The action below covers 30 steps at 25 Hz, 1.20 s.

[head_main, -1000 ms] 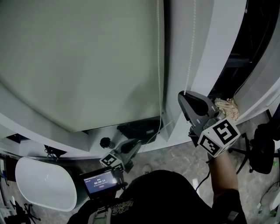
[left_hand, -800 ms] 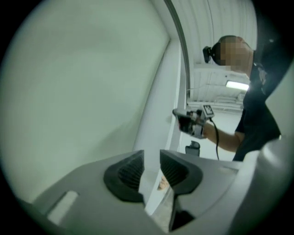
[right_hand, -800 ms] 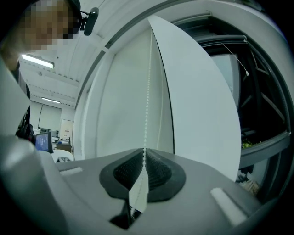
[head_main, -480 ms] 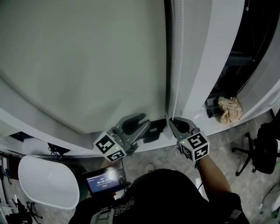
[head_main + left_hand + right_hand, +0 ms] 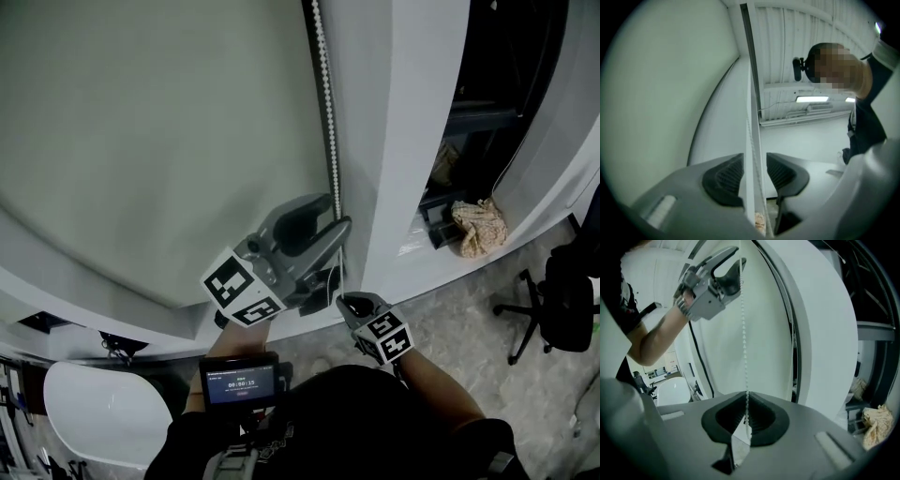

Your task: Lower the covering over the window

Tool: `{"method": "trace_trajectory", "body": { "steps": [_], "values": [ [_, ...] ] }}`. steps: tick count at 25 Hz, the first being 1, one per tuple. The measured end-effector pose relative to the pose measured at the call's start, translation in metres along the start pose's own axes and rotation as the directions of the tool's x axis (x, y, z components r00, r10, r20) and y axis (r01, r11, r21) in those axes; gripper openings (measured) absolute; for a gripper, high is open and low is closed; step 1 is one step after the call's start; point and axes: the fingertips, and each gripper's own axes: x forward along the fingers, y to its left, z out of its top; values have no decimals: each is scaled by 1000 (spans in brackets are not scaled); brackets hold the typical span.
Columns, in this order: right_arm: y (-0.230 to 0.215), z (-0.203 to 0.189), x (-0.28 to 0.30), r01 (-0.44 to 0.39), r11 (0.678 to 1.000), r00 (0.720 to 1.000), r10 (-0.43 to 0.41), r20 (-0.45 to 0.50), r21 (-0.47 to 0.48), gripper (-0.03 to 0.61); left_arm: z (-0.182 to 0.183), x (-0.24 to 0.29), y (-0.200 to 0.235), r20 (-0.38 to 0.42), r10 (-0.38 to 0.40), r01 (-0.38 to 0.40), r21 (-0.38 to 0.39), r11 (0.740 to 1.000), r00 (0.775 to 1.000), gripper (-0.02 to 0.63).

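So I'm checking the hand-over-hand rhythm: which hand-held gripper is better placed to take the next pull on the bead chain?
Probably left. The left hand-held gripper sits higher, jaws opening astride the bead chain; the right hand-held gripper is clamped on it low down.

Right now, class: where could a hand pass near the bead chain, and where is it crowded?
Free: in front of the blind, left of the bead chain, above the left gripper. Crowded: the chain's lower stretch, where the left gripper's opening jaws straddle it and the right gripper grips it below.
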Motion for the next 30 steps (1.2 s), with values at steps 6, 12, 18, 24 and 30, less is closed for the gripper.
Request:
{"method": "trace_trajectory", "body": {
  "steps": [6,12,18,24,30],
  "values": [
    [3,-61,5,-19,999,990,22,-138,26,18,-6,20,4,-49,12,-11,17,1000,999,0],
    [-26,-62,-7,77,990,993,-65,-98,116,20,-105,4,9,-326,67,-30,119,992,943,-5],
    [-17,-61,0,35,999,993,-31,-116,29,18,-96,-6,6,-174,10,-39,-163,986,985,-3],
    [-14,-65,7,-16,998,993,23,-117,62,18,-17,18,-16,-39,-89,87,-55,995,995,1],
    [-21,-61,5,-2,997,995,11,-102,83,18,-19,15,13,-108,43,-43,-3,999,993,-5]
  ]
}}
